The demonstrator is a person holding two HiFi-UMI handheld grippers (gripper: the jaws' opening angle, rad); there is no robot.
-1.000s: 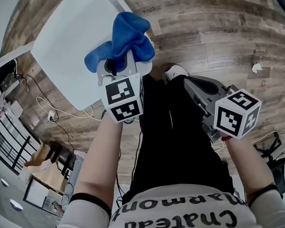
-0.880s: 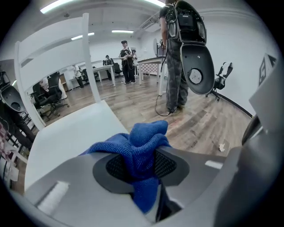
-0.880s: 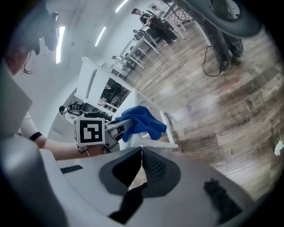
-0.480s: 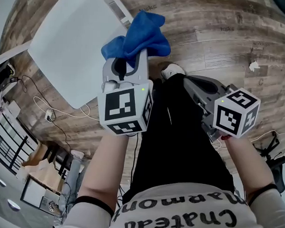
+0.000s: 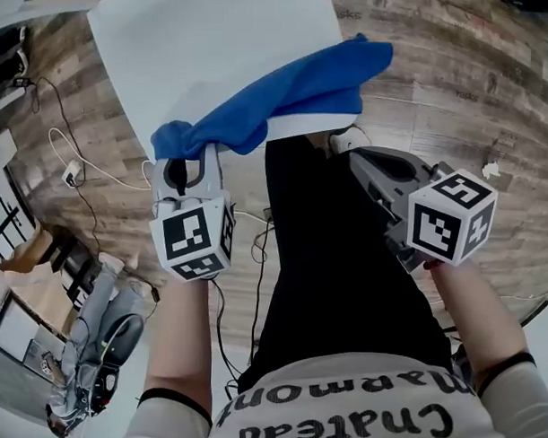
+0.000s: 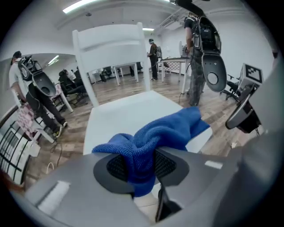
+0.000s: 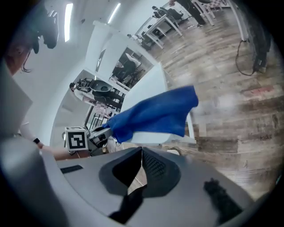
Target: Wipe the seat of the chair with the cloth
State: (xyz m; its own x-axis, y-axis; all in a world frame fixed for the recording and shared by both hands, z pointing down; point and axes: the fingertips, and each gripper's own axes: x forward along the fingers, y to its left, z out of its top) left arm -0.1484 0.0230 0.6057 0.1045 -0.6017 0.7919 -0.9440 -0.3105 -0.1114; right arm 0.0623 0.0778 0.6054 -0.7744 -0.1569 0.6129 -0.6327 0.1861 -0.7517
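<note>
1. Cloth (image 5: 287, 102) (blue, bunched at one end): gripped between the jaws of the left hand-held gripper (image 5: 188, 161).
2. Free length of the cloth runs rightward across the near edge of the white chair seat (image 5: 217, 50). Its far end overhangs the seat corner, above the wooden floor (image 5: 458, 85).
3. Right hand-held gripper (image 5: 359, 158): jaws together, nothing between them, clear of the cloth, beside the person's dark trouser leg (image 5: 335, 261).

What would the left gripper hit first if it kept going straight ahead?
Probably the seat, just past the cloth that the left gripper clamps; depth is unclear.
</note>
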